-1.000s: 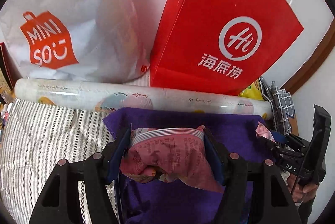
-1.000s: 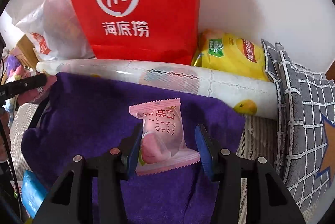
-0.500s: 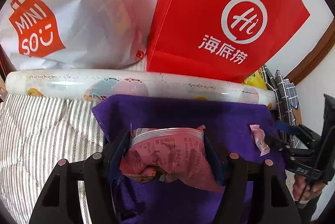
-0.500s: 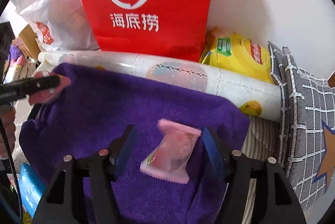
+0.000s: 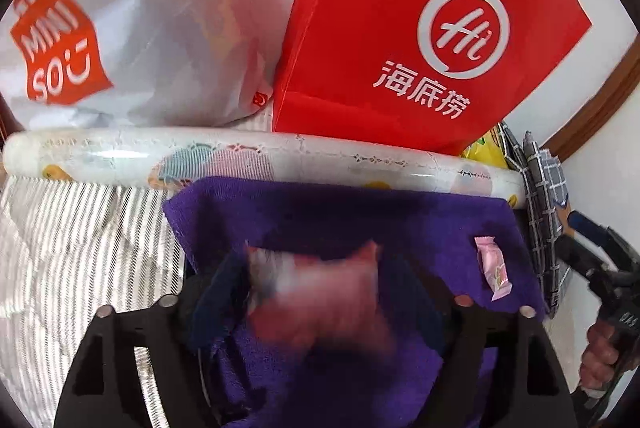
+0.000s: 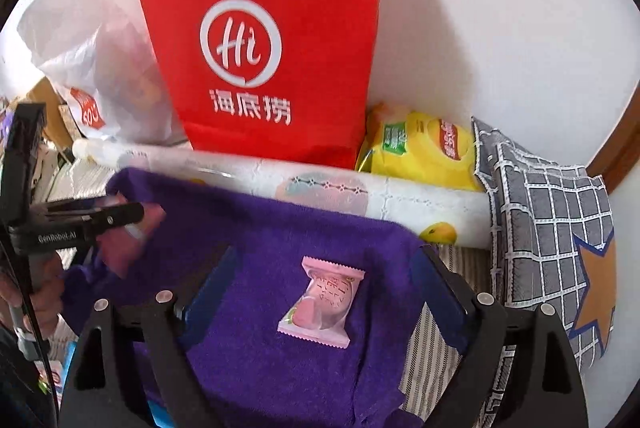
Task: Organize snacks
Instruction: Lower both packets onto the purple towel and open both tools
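Your right gripper point(image 6: 320, 292) has just spread its fingers, and the small pink wrapped snack point(image 6: 320, 302) lies free on the purple towel point(image 6: 256, 228) between them, touched by neither finger, so that piece looks placed. Your left gripper point(image 5: 316, 304) has also just been opening; the larger pink snack packet point(image 5: 316, 304) sits between its fingers as a motion-blurred smear, apparently slipping loose onto the same towel, though you cannot tell whether a pad still brushes it. By that reading two snacks are down or nearly so, near opposite ends of the towel. A yellow chip bag point(image 6: 420, 148) wedged behind the patterned roll point(image 6: 320, 188), beside the red paper bag point(image 6: 260, 40), may remain to be sorted, and whatever the white plastic bag point(image 5: 152, 20) holds is hidden. The small snack is a flat, sealed pillow pack with crimped ends, pale pink with print and a rounded lump inside; it lies slightly tilted. The larger packet looks crumpled and soft, pink and white.
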{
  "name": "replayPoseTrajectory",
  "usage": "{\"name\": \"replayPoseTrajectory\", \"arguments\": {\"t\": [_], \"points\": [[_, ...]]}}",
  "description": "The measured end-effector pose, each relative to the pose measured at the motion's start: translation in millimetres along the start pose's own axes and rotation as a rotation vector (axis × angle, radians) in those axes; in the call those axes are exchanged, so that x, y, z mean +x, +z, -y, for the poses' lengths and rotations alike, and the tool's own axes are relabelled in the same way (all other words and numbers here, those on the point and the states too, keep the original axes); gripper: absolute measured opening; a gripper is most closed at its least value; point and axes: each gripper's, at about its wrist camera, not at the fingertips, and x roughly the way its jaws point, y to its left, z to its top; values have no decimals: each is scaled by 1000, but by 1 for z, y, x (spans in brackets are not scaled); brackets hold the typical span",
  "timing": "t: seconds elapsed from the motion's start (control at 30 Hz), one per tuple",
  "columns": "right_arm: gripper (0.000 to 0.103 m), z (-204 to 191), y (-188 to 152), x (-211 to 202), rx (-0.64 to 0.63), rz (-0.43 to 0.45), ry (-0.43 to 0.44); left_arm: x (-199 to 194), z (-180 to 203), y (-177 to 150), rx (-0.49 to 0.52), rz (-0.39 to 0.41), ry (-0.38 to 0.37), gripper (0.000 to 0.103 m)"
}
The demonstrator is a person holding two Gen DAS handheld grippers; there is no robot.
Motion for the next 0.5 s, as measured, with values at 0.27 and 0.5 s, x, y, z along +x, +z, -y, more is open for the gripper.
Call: {"name": "replayPoseTrajectory", "arguments": {"t": [0.27, 0.5], "points": [[89, 2, 4, -18, 50, 66, 10, -22, 9, 2, 37, 66, 10, 86], [89, 8, 2, -37, 91, 119, 15, -48, 12, 6, 18, 123, -30, 86]]}}
